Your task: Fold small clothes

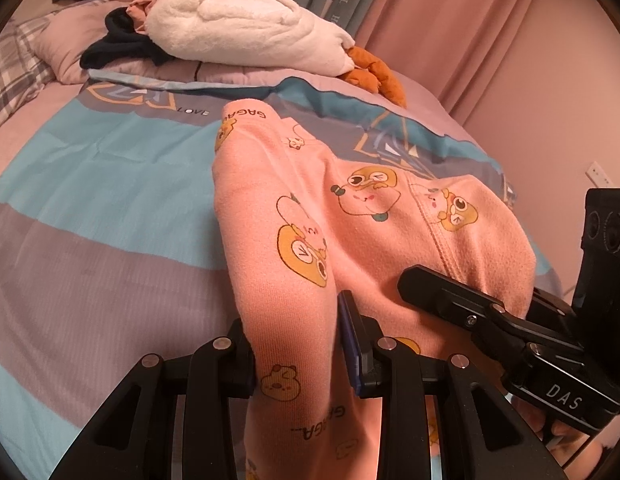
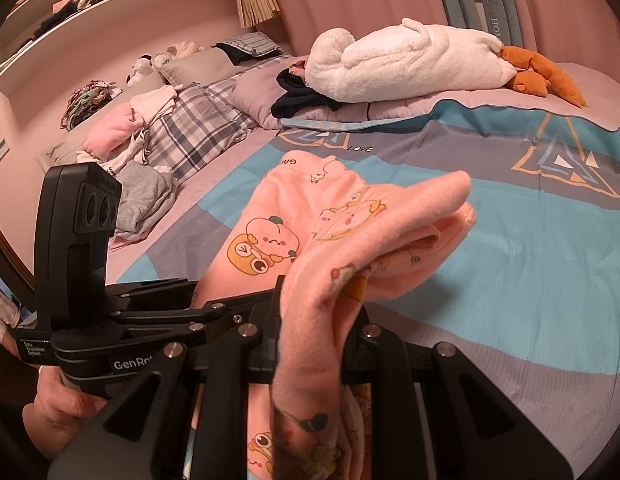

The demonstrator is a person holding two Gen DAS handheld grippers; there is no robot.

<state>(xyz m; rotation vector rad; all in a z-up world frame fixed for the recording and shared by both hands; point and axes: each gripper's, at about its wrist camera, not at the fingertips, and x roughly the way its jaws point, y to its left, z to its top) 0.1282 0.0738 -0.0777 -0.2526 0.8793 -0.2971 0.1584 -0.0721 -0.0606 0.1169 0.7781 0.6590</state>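
Both grippers are raised side by side over the bed, each clamped on the same garment: the left gripper point(image 1: 298, 344) has its jaws closed on a fold of the pink cartoon-print baby pants point(image 1: 349, 216), and the right gripper point(image 2: 310, 332) likewise pinches a bunched edge of that cloth, which drapes down between its fingers. In the left wrist view the right gripper's black body reaches in from the right, its fingertip resting on the pink fabric; in the right wrist view the left gripper sits just beside on the left, with the person's left hand point(image 2: 62, 404) wrapped round its handle. The pants hang lifted from the grippers, their far end trailing onto the quilt point(image 1: 90, 208), which is striped blue, grey and pink. There is one pair of pants held, one white plush goose point(image 2: 405, 64) with orange feet lying near the head of the bed, one dark garment point(image 2: 298, 98) beside it, a plaid pillow point(image 2: 194, 128), and a loose heap of clothes point(image 2: 138, 184) at the bed's left side. Pink curtains point(image 1: 449, 12) hang behind, and a wall shelf point(image 2: 110, 4) holds more items.
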